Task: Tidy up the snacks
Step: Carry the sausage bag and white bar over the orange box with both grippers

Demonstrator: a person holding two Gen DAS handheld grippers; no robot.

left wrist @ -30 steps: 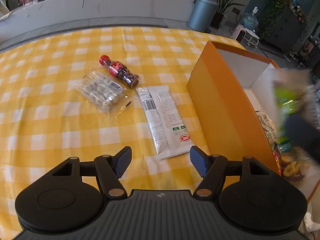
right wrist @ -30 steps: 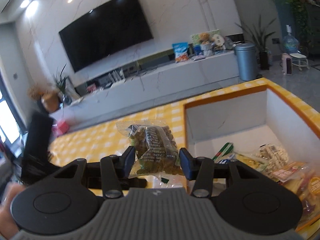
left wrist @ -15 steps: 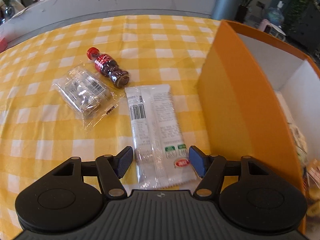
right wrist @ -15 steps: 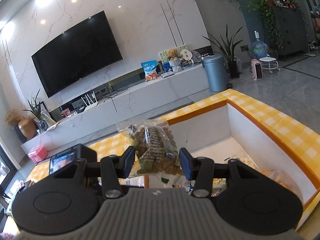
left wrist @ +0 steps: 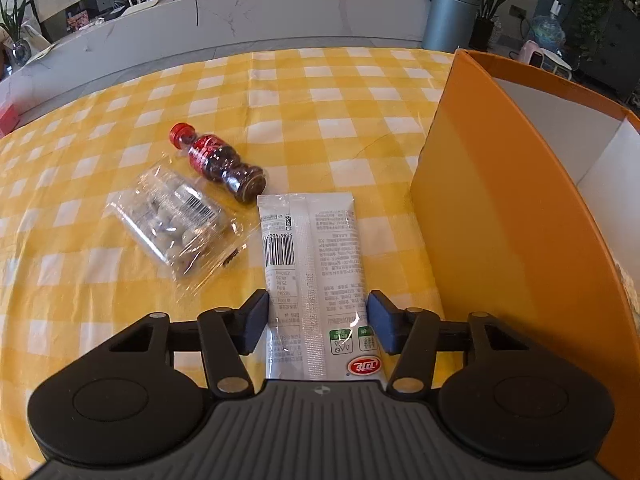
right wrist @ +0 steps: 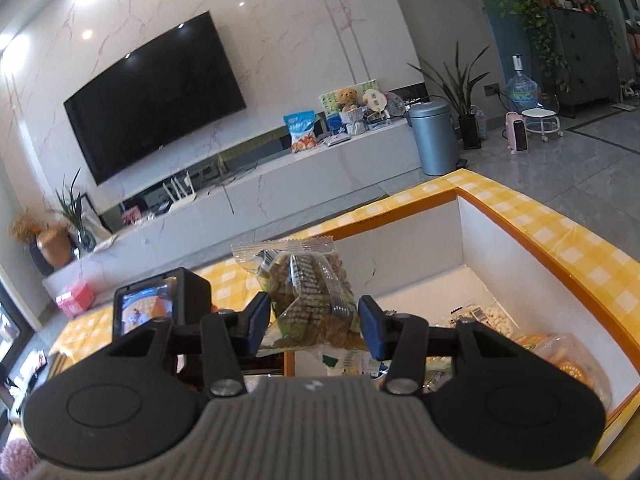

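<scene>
Left gripper [left wrist: 317,322] just narrowing around white packet [left wrist: 314,264]; right gripper [right wrist: 312,326] clamped on biscuit bag [right wrist: 308,292].

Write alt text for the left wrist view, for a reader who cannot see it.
The left gripper, jaws just closing, straddles a long white snack packet lying on a yellow checked tablecloth. Left of the packet lie a clear bag of round candies and a small red-capped cola bottle; an orange box stands on the right.

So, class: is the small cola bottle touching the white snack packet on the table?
Touching. The left wrist view shows the cola bottle base meeting the white snack packet's top-left corner.
</scene>
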